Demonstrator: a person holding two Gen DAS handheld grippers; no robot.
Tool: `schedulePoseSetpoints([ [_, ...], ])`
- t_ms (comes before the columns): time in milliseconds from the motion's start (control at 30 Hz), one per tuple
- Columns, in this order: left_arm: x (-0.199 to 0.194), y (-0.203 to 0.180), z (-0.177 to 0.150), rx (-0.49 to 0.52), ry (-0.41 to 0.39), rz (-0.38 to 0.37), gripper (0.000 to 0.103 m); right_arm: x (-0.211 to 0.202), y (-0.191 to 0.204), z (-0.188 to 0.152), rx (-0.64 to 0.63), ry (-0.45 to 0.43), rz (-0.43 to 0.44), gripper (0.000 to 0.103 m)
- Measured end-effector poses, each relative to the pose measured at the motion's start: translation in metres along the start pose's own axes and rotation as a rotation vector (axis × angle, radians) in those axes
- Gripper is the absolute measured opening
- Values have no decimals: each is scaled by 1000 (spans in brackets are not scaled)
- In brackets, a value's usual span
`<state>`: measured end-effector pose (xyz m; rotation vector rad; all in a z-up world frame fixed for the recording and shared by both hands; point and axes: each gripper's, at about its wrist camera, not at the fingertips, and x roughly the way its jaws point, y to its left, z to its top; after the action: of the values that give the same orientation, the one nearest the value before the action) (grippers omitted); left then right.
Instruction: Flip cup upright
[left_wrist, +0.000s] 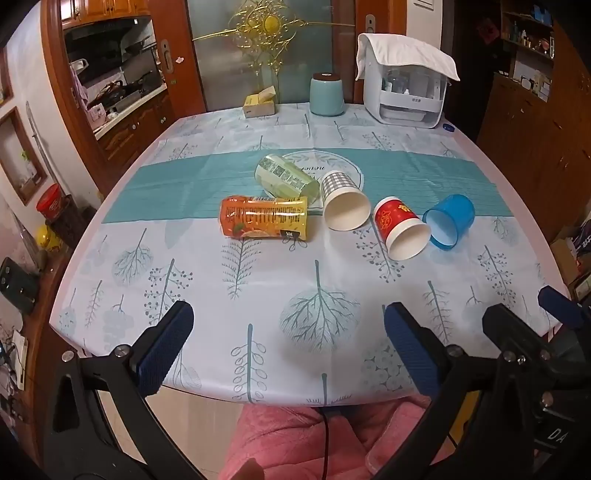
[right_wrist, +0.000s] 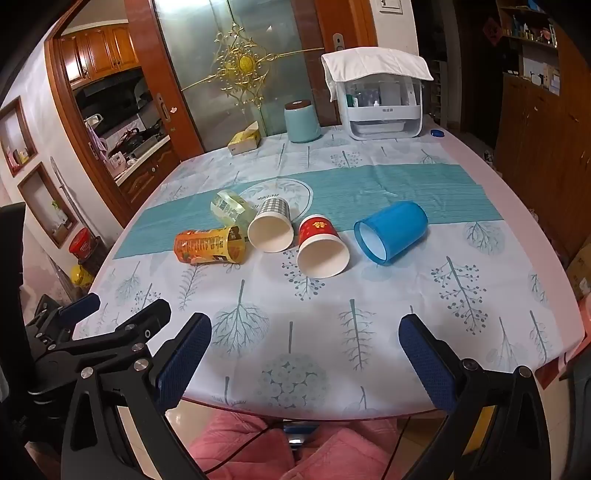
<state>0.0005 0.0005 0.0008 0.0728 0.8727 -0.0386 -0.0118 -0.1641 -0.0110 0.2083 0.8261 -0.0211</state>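
Several cups lie on their sides mid-table: an orange printed cup (left_wrist: 264, 219) (right_wrist: 210, 246), a pale green cup (left_wrist: 286, 180) (right_wrist: 231, 212), a grey checked paper cup (left_wrist: 343, 201) (right_wrist: 271, 225), a red paper cup (left_wrist: 400, 229) (right_wrist: 321, 245) and a blue plastic cup (left_wrist: 448, 221) (right_wrist: 391, 232). My left gripper (left_wrist: 288, 347) is open and empty over the near table edge, well short of the cups. My right gripper (right_wrist: 306, 354) is open and empty beside it, and it also shows in the left wrist view (left_wrist: 554, 299).
The table (left_wrist: 258, 314) has a tree-print cloth. At the far edge stand a teal canister (left_wrist: 327, 94), a tissue box (left_wrist: 260, 105) and a white appliance (left_wrist: 402, 92) with a cloth on top. A pink garment (left_wrist: 295, 443) lies below the near edge.
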Motion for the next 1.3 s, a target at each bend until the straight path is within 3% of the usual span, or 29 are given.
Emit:
schedulePoseSetpoints([
  [733,6,20,-3,-69,26,-9,103,13,14,2,-10,27,48,102],
  [1300,14,26,0,-96,19,-16,102,20,18,4,-28,-8,89,102],
])
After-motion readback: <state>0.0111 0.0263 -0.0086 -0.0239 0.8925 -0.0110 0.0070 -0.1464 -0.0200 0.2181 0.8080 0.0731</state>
